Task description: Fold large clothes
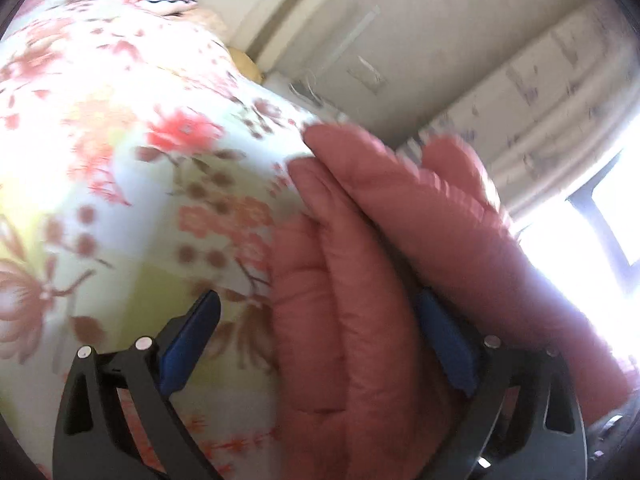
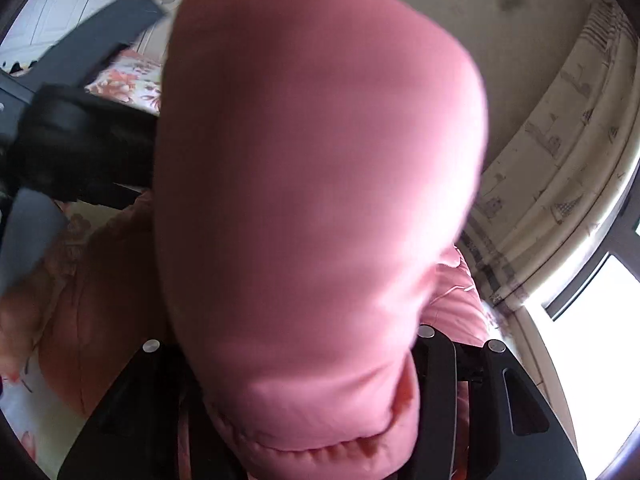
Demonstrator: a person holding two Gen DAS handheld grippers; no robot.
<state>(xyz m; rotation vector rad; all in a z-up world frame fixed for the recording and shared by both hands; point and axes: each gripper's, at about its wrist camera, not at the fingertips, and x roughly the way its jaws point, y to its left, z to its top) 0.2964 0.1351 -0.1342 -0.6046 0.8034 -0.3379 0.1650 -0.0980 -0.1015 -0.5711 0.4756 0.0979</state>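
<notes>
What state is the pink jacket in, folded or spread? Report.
Neither: bunched. The pink jacket lies in thick rolls on the floral sheet; in the right wrist view it bulges up.

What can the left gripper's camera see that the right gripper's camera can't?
Only the left wrist view shows the left gripper with blue pads, standing wide over the flowery bed sheet. Only the right wrist view shows a black fuzzy thing, too blurred to name. Both show the pink puffy coat, the curtain and the bright window.
</notes>
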